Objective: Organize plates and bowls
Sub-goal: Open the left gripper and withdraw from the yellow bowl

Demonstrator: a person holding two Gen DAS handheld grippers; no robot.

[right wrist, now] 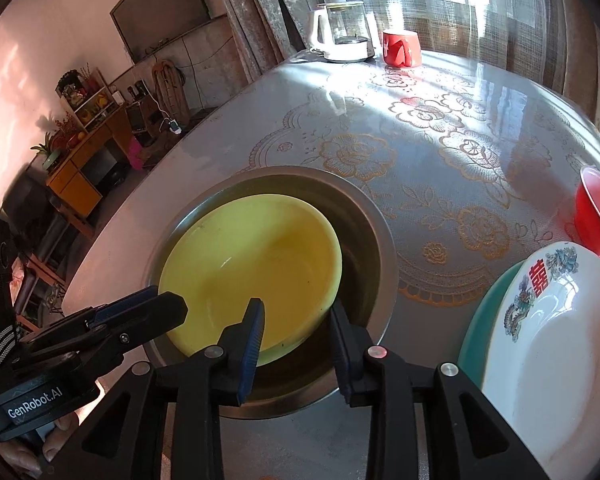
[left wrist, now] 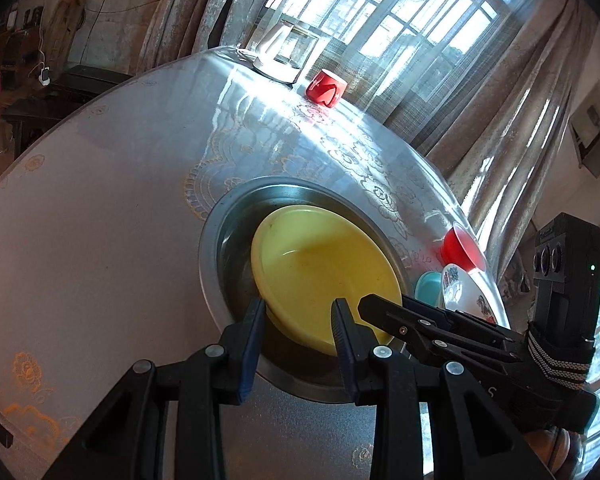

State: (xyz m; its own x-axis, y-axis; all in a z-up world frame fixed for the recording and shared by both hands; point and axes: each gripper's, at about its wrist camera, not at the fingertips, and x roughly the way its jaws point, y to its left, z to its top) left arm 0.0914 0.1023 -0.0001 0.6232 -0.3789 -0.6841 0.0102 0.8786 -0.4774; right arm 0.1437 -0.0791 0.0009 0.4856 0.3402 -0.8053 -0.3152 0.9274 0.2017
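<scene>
While "GenRobot.AI" is showing lower left on the left gripper (right wrist: 156, 312), both it and the right gripper (right wrist: 298, 330) are standing spread, straddling the yellow bowl's (right wrist: 252, 268) rim.

Honestly a lot is cut off here. The white patterned plate (right wrist: 552, 360) runs off the right edge of the right wrist view, and the teal plate (right wrist: 476, 328) under it only peeks out as a thin crescent. The red bowl (right wrist: 596, 216) is clipped by the edge too. The near rim of the yellow bowl (left wrist: 324, 276) sits behind the black fingers in both views, so can't tell if anything's pressing on it. Stuff on the far shelf (right wrist: 88, 100) is too tiny to make out.
</scene>
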